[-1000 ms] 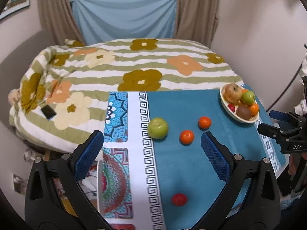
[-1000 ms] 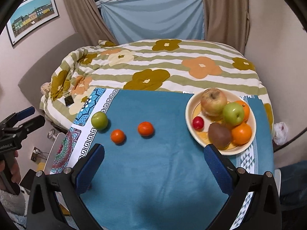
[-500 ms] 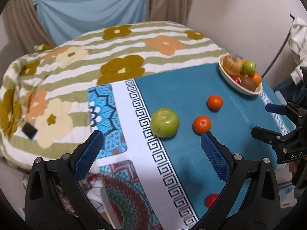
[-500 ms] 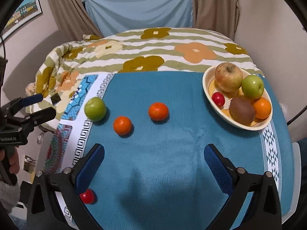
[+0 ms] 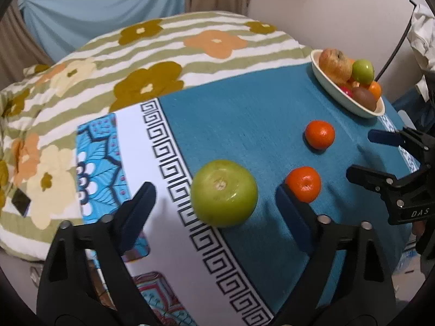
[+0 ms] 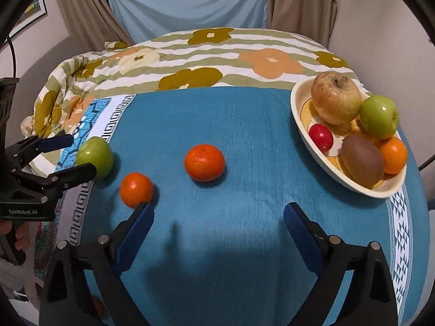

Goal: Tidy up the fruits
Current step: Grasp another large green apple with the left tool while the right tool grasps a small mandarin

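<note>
A green apple lies on the teal cloth between the fingers of my left gripper. Its jaws are closing and the pads stand clear of the apple. Just right of it is a near orange, with a far orange beyond. My right gripper hovers over bare cloth, jaws closing with nothing between them. The far orange lies ahead of it and the near orange by its left fingertip. A cream bowl at the right holds several fruits.
A bed with a flowered striped quilt borders the table's far side, with a black phone on it. The patterned white cloth border runs left of the apple. A wall rises behind the bowl. A hand holds the left gripper's handle.
Both grippers have sunk toward the table. The left one has come around the green apple. Both pairs of jaws have narrowed a little. The small red fruit has left the left view.
</note>
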`<state>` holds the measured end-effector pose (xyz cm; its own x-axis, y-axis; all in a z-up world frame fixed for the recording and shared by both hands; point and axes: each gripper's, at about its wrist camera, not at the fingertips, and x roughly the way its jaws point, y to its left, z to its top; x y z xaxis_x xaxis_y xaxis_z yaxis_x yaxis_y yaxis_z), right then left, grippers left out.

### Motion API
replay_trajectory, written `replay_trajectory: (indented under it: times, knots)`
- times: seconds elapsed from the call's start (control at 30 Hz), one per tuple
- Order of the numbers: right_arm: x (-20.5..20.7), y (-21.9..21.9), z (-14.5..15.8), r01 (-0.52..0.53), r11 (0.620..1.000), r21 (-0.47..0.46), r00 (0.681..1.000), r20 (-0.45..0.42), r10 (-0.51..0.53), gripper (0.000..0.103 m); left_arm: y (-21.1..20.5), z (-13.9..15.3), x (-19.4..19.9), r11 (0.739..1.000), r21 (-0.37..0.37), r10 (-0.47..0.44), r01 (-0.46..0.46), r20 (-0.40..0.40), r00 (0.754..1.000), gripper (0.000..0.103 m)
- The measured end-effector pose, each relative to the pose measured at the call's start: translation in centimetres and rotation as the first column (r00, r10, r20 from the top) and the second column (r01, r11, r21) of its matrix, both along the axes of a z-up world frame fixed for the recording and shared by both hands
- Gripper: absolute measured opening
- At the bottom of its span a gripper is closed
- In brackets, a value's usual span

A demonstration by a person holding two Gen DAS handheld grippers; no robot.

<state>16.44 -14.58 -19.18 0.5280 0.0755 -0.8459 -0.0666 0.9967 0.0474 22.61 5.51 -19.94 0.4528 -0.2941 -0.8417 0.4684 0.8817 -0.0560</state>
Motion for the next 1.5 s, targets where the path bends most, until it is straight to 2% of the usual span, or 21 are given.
replay_trajectory:
  times: [0.2,0.4,0.43,0.47,0.8,1.0,1.1,1.13,1.2,1.5]
  knots:
    - [1.3,-0.4,-0.9,-0.002,1.0,0.021,1.0,-0.018,0.002,0.087,-1.2,-1.2,0.3,1.0,0.021,-0.01,0.01,-0.01,1.0,0.082]
    - [2.0,-0.3,-1.5,0.002,0.999,0.037,1.0,-0.031,0.0,0.086,-1.3,-2.0,0.6,0.999,0.037,0.002,0.0,-0.032,0.999,0.061]
    - [2.1,-0.2,-1.5,-0.002,0.999,0.036,0.999,-0.033,0.003,0.081,-1.2,-2.1,0.6,0.999,0.036,0.003,-0.001,-0.037,0.999,0.057]
    - [2.2,-0.1,-1.6,-0.005,0.999,0.037,0.999,-0.036,0.006,0.075,-1.2,-2.2,0.6,0.999,0.035,0.004,-0.003,-0.036,0.999,0.057]
    - [3.8,0.5,-2.0,-0.016,0.999,0.033,0.999,-0.039,0.018,0.064,-1.0,-2.1,0.3,0.999,0.042,0.017,-0.015,-0.043,0.999,0.057]
    - [4.2,0.7,-1.9,-0.012,0.999,0.046,0.999,-0.031,0.013,0.053,-0.2,-2.0,0.0,0.998,0.04,0.044,-0.042,-0.054,0.998,0.057]
    - [4.2,1.0,-1.8,-0.029,0.998,0.059,0.999,-0.027,0.03,0.043,0.1,-1.9,-0.2,0.998,0.039,0.05,-0.048,-0.054,0.997,0.057]
    - [4.2,1.1,-1.8,-0.037,0.997,0.067,0.999,-0.026,0.038,0.035,0.2,-1.9,-0.3,0.998,0.039,0.051,-0.049,-0.054,0.997,0.057]
    - [4.1,1.4,-1.6,-0.043,0.998,0.045,0.999,-0.021,0.044,0.035,0.3,-1.7,-0.4,0.998,0.037,0.052,-0.05,-0.054,0.997,0.057]
    - [3.2,1.4,-0.4,-0.035,0.998,0.058,0.999,0.003,0.035,0.035,0.6,-0.3,-1.2,0.998,0.024,0.055,-0.054,-0.035,0.998,0.057]
